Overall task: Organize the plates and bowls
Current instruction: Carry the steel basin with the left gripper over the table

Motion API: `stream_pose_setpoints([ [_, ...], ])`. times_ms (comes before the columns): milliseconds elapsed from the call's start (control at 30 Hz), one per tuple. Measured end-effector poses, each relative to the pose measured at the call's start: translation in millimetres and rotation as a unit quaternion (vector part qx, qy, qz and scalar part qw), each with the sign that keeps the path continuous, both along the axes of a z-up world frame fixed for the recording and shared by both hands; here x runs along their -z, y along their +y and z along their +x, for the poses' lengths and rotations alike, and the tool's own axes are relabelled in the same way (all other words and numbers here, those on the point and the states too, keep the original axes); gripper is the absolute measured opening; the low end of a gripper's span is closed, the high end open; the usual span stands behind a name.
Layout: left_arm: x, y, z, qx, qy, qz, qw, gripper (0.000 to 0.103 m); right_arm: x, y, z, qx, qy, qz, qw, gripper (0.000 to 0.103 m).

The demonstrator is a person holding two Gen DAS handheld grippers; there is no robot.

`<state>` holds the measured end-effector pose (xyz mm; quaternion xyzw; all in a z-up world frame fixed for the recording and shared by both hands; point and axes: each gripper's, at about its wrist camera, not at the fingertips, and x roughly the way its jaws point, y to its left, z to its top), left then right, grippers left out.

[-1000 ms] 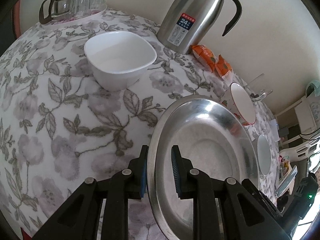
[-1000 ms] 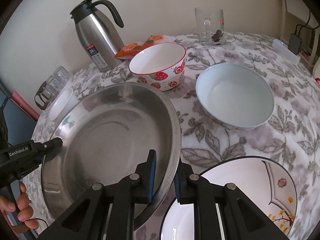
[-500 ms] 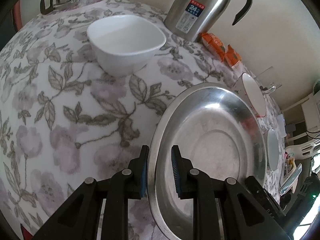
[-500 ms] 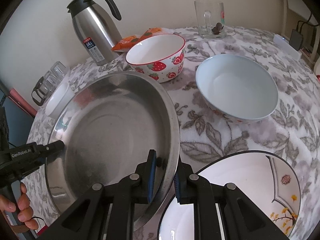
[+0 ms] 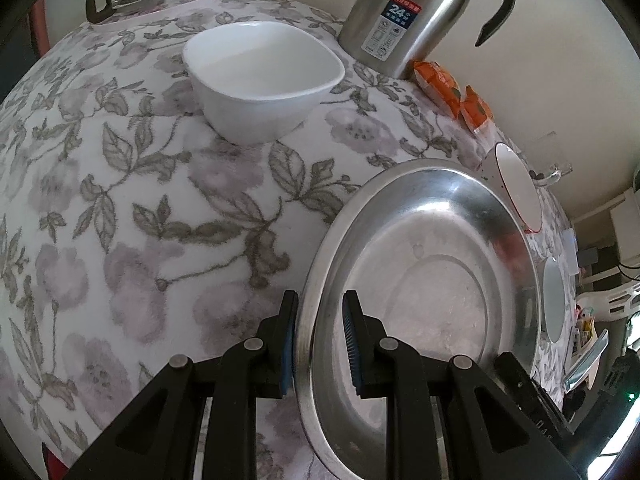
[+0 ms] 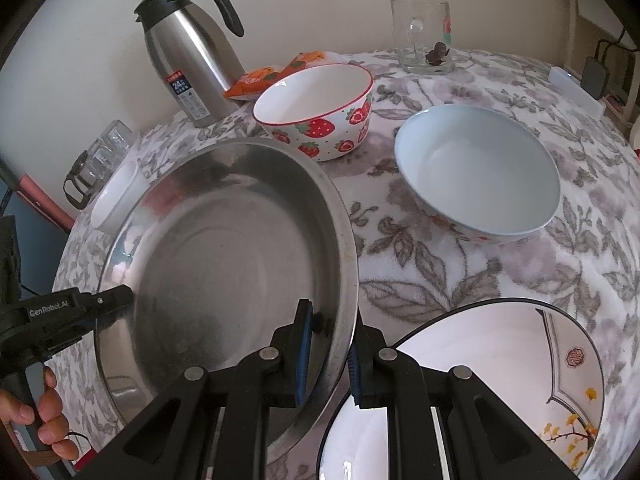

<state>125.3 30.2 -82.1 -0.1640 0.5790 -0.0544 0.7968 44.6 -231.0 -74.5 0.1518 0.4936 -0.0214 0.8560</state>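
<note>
- The big pan (image 6: pixel 224 248) is made of shiny metal.
- The tablecloth (image 5: pixel 120 208) is made of soft, fuzzy cloth.
- The white bowl (image 5: pixel 260 80) is smooth and glossy.
- The jug (image 6: pixel 188 64) is brushed metal.

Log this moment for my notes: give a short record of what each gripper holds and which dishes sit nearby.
left gripper: shut on steel pan rim
right gripper: shut on opposite rim of steel pan
pan: tilted, partly lifted
beside pan: strawberry bowl, blue bowl, white bowl
under right gripper: painted plate
</note>
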Motion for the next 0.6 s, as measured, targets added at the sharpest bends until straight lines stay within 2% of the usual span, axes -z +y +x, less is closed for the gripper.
stream_pose_setpoints([
  [600, 3.0, -0.8, -0.1, -0.003, 0.007, 0.003, 1.0000, 0.022, 2.7, -0.2, 0.7, 0.004, 0.002, 0.009, 1.000, 0.017],
])
